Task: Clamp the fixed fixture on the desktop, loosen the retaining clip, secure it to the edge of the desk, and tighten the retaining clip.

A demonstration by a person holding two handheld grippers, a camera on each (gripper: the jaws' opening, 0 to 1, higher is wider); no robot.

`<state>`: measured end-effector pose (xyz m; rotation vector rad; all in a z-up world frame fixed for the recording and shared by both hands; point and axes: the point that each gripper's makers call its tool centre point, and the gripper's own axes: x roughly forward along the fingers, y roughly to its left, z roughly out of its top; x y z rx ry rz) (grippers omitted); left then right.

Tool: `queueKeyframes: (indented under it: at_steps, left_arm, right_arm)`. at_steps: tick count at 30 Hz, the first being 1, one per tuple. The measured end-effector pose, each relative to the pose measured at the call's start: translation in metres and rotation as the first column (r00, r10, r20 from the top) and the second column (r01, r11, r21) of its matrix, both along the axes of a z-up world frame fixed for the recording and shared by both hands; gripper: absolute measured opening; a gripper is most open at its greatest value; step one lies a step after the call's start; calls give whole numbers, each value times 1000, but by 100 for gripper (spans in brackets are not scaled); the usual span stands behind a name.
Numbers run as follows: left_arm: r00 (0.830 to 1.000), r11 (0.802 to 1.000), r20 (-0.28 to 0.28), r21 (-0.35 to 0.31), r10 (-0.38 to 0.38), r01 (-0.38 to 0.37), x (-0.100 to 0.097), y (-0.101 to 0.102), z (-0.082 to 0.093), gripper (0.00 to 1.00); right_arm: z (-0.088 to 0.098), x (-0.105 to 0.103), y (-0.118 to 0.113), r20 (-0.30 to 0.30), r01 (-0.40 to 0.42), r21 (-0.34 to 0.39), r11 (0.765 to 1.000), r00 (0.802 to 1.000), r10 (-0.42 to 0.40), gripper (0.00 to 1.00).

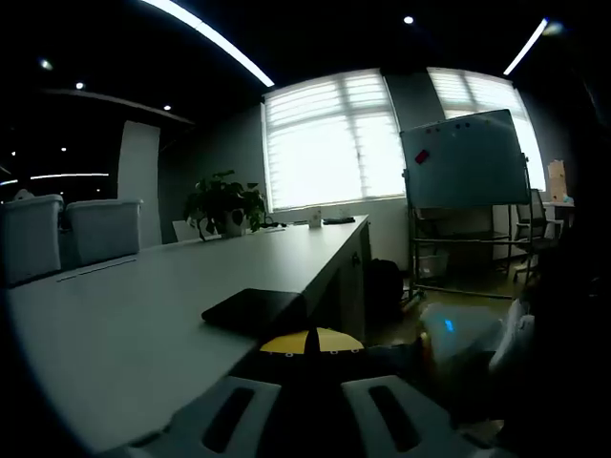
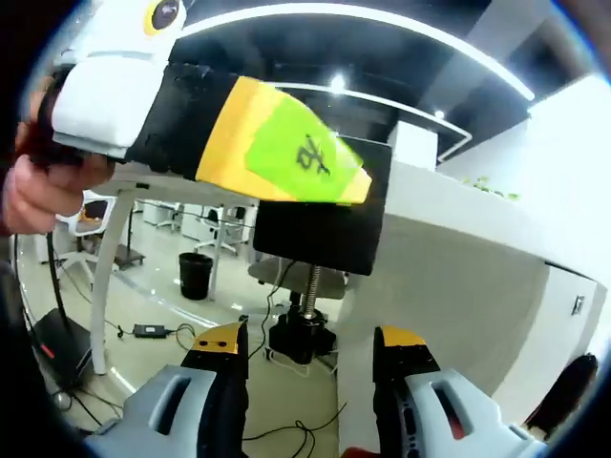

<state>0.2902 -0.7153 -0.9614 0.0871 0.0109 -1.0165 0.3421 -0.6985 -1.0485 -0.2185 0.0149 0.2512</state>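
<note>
Fixture point(image 1: 256, 311) on desk point(image 1: 143, 305) edge, potted plant point(image 1: 225, 203) behind, whiteboard point(image 1: 465, 160) right of desk

The right gripper point(image 2: 307, 355) is seen with its two yellow-tipped jaws held apart, nothing between them. Just beyond the jaws, the black clamp fixture point(image 2: 320, 234) is set against the edge of the white desk point(image 2: 458, 258), its threaded screw point(image 2: 309, 286) hanging below with a black knob point(image 2: 302, 336) at the end. The fixture's top is gripped by the left gripper point(image 2: 355, 186), which is held by a hand point(image 2: 43, 186). A black bin point(image 2: 195, 275) stands on the floor behind.
</note>
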Motion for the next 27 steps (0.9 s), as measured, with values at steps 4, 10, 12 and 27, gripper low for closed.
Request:
queueKeyframes:
  at_steps: [4,10,12,27]
  left_arm:
    - [1000,1000,6,-3,0,0,-1,1,1,1]
    - [1000,1000,6,-15,-1,1,-2,2,3,1]
    - [1000,1000,6,-16,-1,1,-2,2,3,1]
    - [1000,1000,10,-17,2,-2,-3,0,2,1]
  right_arm:
    - [0,8,1,-16,73,62,995,997,-72,49]
    - [-8,16,-3,-63,116,88,989,992,-111,42]
    - [-8,15,-2,-55,116,83,990,992,-112,39]
    - [-8,16,-2,-72,90,83,992,994,-84,27]
